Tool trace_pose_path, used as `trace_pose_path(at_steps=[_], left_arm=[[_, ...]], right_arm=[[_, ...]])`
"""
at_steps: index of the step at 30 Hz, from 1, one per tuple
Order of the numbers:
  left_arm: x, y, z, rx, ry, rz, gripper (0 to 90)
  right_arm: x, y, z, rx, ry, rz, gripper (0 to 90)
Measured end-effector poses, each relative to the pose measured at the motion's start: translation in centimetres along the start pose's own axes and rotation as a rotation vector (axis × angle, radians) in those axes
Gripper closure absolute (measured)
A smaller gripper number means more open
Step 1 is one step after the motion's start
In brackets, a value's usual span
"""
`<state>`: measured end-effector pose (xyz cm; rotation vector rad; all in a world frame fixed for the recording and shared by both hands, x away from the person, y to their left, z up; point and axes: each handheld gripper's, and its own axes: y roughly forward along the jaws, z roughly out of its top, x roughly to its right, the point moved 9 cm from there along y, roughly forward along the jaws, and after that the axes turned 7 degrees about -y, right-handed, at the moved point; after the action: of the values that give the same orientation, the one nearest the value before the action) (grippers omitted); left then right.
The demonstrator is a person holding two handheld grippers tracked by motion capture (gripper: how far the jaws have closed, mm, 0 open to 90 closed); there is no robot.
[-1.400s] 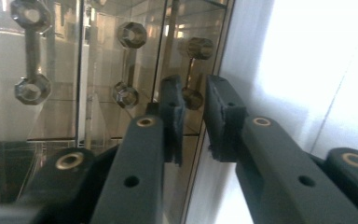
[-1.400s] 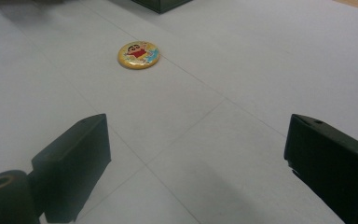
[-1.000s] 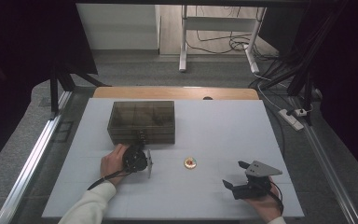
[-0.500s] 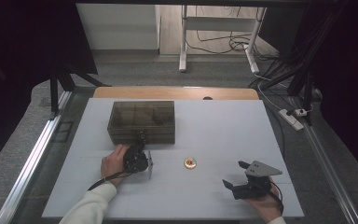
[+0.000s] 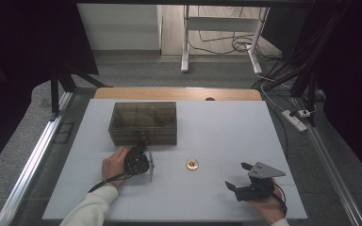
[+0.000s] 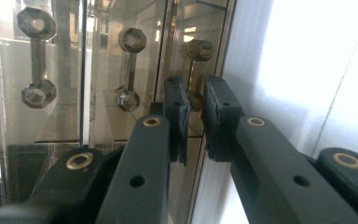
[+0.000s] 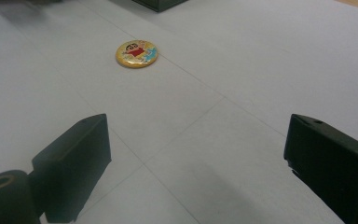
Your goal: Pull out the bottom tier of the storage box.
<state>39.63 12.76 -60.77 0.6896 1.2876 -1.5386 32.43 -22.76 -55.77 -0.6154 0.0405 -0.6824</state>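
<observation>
A: Nothing on the table has shifted since the earlier high views; both hands sit where they were, and the left gripper (image 5: 143, 141) has narrowed only slightly.

B: Where is it?

A: Left of centre in the high view, tips up against the front wall of the box (image 5: 143, 123). The left hand (image 5: 114, 163) holds it from below.

B: And its jaws?

A: In the left gripper view (image 6: 195, 119) they stand almost together, a thin slit between the pads, right at the smoky clear wall of the box (image 6: 112, 70). Something thin on that wall may be between them, perhaps a latch, but the view cannot settle it. They read as closed, with no sure grip.

B: What shows through the wall?

A: Dumbbell-shaped pieces with eight-sided ends, upper left of that view, standing upright. Some may be reflections.

B: The right side?

A: The right gripper (image 5: 239, 176) rests low on the right of the high view, in the right hand (image 5: 266, 207), well apart from the box. In the right gripper view (image 7: 196, 154) its jaws stand wide, bare table (image 7: 242, 70) between them.

B: Anything else?

A: A round yellow badge (image 5: 192, 164) lies flat between the two grippers, touching neither. In the right gripper view it sits upper left (image 7: 137, 53), with a cartoon figure in red.
</observation>
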Motion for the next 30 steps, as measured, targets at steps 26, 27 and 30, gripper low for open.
trace_pose_path(at_steps=[26,27,30], left_arm=[[-0.02,-0.07,0.21,0.017,0.002,0.02,79.8],[-0.01,-0.09,0.21,0.017,0.0,0.02,79.9],[-0.01,-0.17,0.14,0.016,-0.003,0.02,80.1]], right_arm=[[0.0,-0.04,-0.02,-0.001,0.0,-0.002,7.5],[0.0,-0.03,-0.02,0.0,0.001,-0.001,7.5],[0.01,-0.05,-0.01,0.001,0.001,-0.001,7.5]])
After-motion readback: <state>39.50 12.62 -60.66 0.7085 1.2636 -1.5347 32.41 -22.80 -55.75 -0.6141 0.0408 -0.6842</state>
